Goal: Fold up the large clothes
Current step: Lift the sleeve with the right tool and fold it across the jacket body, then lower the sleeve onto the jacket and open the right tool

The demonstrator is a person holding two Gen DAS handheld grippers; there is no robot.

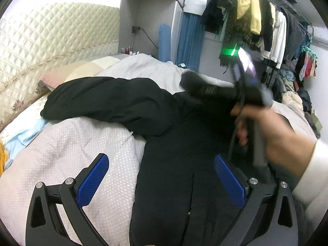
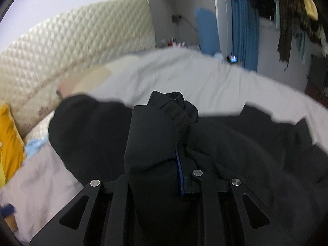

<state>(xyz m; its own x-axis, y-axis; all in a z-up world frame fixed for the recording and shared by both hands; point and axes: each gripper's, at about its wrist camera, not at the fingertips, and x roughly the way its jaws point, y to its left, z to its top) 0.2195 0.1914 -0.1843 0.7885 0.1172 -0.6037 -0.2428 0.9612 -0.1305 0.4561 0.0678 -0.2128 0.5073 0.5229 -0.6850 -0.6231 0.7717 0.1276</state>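
The left gripper (image 1: 162, 176) is nearest in the left wrist view, its two blue pads wide apart and holding nothing; it hangs just above the near part of the black jacket (image 1: 176, 164), where a seam with a small white snap runs from near to far. The jacket lies on the white textured bed cover (image 1: 67, 155), with its body on the near right side. One sleeve (image 1: 106, 102) stretches from the body toward the far left, so its long axis goes across the bed and its end points to the quilted headboard (image 1: 51, 37). On the right, the person's right hand (image 1: 274, 135) holds the right gripper (image 2: 180, 143), which looks blurred in this view. In the right wrist view this gripper is closed tight on the other sleeve cuff (image 2: 174, 110); the ribbed cuff stands up between the jaws and points to the far side, with only a thin blue pad edge visible. Farther away a clothes rack (image 1: 266, 24) with a yellow hoodie (image 1: 248, 6) stands at the far right, beside a blue curtain (image 1: 190, 41).
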